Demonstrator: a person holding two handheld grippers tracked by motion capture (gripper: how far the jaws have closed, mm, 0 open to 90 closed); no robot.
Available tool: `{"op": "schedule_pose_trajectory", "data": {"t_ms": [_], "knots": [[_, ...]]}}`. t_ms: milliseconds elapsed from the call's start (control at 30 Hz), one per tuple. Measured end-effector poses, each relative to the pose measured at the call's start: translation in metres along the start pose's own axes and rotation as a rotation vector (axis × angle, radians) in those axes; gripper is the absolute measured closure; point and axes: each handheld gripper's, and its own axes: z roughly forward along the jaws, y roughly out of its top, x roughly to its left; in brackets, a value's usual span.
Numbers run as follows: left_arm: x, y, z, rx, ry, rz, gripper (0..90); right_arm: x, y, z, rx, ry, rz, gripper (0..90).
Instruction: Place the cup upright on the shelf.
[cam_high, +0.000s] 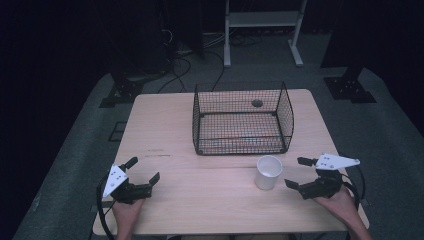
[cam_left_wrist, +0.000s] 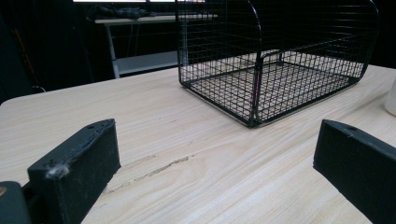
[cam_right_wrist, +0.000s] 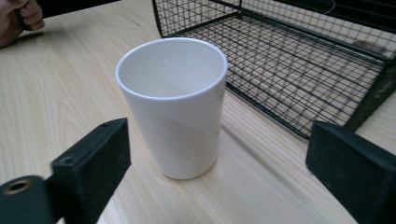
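The right gripper has its two black jaws wide apart, and nothing is pinched between them. It points at the white, smooth, tall cup, which stands upright on the pale wooden table, just beside the jaw tips and not touching them. In the right gripper view the cup sits in front of the gap between the jaws, a bit to one side. The left gripper is also open and holds nothing, and it rests low over the table, well apart from the cup. It looks like the next job is to grab the cup. To do that well, the right gripper should slide forward with one jaw on each side of the cup. It should line up on the middle of the cup first, so a jaw does not bump it and knock it over. Then it should squeeze softly, because the cup looks smooth and could slip. Behind the cup sits the black wire basket, near it but not touching. The basket has an open top and is empty inside. The cup looks empty too.
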Motion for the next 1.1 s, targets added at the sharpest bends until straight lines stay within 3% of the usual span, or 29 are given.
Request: {"op": "schedule_pose_trajectory", "data": {"t_ms": [367, 1100], "knots": [[0.0, 0.0, 0.0, 0.0, -0.001, 0.001, 0.0, 0.01, 0.009, 0.014, 0.014, 0.059, -0.016, 2.7], [-0.001, 0.0, 0.0, -0.003, -0.002, 0.001, 0.0, 0.017, 0.018, 0.05, 0.088, 0.073, -0.028, 2.5]]}}
